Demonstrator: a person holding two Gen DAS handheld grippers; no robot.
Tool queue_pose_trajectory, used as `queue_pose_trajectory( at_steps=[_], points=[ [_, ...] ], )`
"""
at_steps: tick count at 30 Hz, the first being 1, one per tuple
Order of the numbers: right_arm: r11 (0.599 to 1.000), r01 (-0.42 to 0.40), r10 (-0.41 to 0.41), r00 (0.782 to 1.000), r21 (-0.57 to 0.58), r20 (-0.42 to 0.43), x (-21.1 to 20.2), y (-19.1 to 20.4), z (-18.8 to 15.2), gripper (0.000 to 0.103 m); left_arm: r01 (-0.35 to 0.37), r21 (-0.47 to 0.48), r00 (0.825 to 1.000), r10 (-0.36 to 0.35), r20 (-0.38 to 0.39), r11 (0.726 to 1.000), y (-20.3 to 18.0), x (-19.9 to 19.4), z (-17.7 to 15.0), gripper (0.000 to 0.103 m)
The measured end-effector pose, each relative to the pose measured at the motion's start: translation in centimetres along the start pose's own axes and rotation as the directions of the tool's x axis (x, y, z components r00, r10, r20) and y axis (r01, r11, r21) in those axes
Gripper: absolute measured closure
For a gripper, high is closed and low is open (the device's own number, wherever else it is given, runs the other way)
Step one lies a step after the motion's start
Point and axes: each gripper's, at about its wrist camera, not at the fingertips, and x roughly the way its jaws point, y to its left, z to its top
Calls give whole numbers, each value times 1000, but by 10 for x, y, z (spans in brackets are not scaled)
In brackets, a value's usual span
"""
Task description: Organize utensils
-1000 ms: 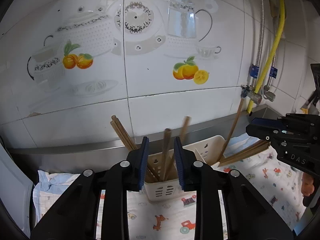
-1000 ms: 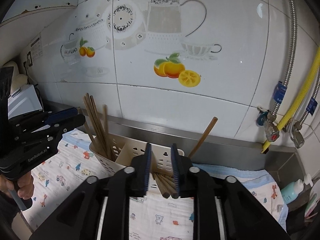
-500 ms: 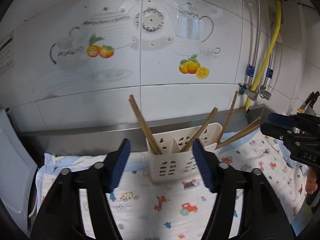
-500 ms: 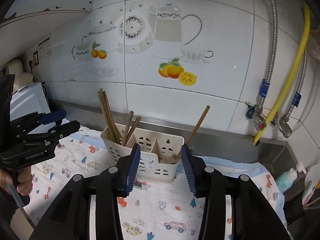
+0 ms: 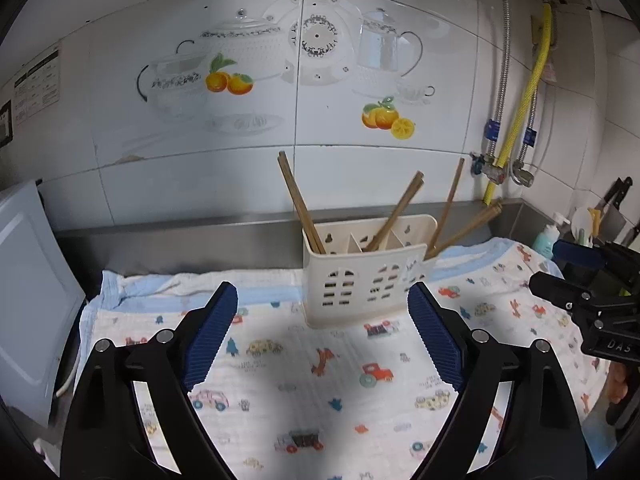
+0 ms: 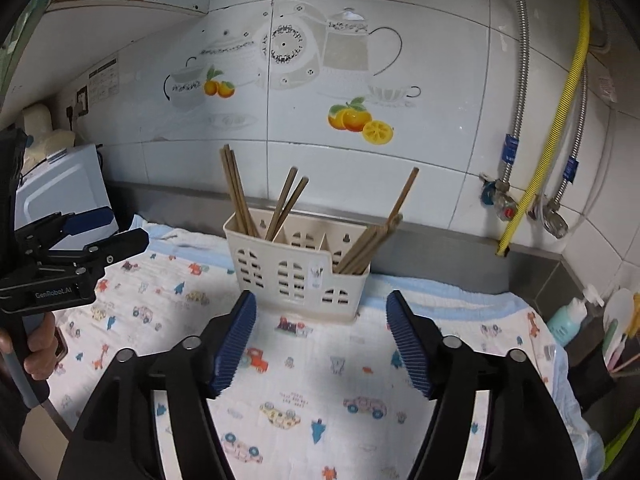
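Listing by view.

Left wrist: left gripper (image 5: pixel 320 322), jaws wide apart and just been opening, nothing between them; blue ribbed pads (image 5: pixel 210 338) hang over the cloth (image 5: pixel 328 384), clear of the caddy. Caddy (image 5: pixel 366 282), cream plastic with divided compartments, stands on the printed cloth near the steel backsplash (image 5: pixel 180 236). Chopsticks (image 5: pixel 300 204) stand tilted in its left compartment; another pair (image 5: pixel 396 212) leans in a middle compartment; more (image 5: pixel 460 224) lean out of the right end. Right gripper (image 5: pixel 576 276) shows at the right edge, well apart from the caddy. Yellow hose (image 5: pixel 520 108) runs down the tiled wall (image 5: pixel 160 140). Bottle (image 5: pixel 546 238) stands far right.

Right wrist: right gripper (image 6: pixel 322 334), jaws parted and just been opening, nothing between them, short of the caddy (image 6: pixel 296 272). Chopsticks (image 6: pixel 236 188) in the left compartment, a pair (image 6: pixel 288 200) beside them, a bundle (image 6: pixel 368 240) leaning from the right compartment. Left gripper (image 6: pixel 108 228) at the left edge, a hand (image 6: pixel 40 352) on its handle. White appliance (image 6: pixel 60 196) behind it.
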Motion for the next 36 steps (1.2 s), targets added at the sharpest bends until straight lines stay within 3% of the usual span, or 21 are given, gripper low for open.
queue_pose_trajectory(
  at_steps=[5,18,36],
  points=[
    [1000,-3,3,1000,21,-11,-6,4,-18,30,-34,16,999,34,7,999,-2,-12,-16,9],
    [997,29,-26,999,67,-45,-7,14,-51,19,-63,0,998,63,-24,998,3,-25,-47,9],
    [991,56,-51,998,124,-47,-23,17,-81,13,-84,-1,996,84,-31,996,1,-47,-74,8]
  ],
)
